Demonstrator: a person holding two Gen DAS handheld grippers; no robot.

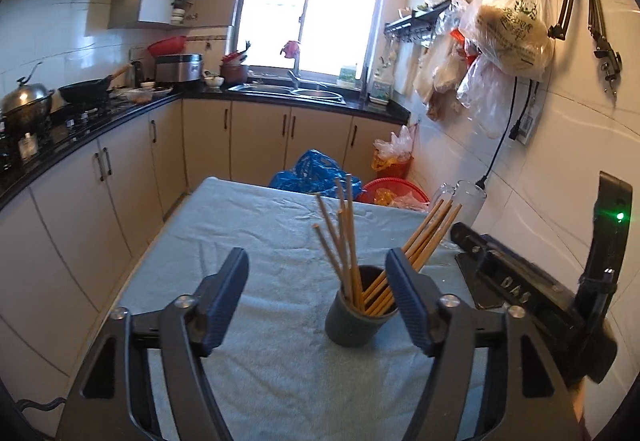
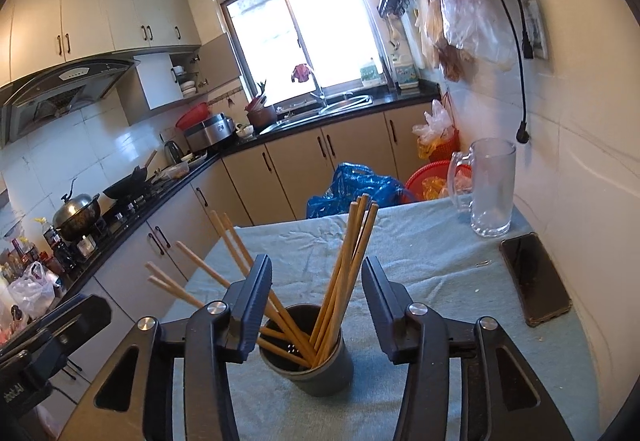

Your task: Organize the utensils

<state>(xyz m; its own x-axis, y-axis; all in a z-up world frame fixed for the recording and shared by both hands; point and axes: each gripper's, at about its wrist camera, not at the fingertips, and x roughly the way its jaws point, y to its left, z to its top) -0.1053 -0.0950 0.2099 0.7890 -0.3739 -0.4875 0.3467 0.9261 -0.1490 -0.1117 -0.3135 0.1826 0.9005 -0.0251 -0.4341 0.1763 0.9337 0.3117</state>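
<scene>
Chopsticks point(image 2: 344, 281) sit splayed in dark cup point(image 2: 316, 361) mid-tabletop point(image 2: 420, 261). Left tongs point(image 1: 318, 301) and right tongs point(image 2: 316, 301) both spread, empty. Risk: a finger clips a leaning stick, tipping the cup toward glass mug point(image 2: 490, 189).

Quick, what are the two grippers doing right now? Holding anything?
Left gripper: open, holding nothing.
Right gripper: open, holding nothing, with the dark cup of chopsticks in front of it.
</scene>
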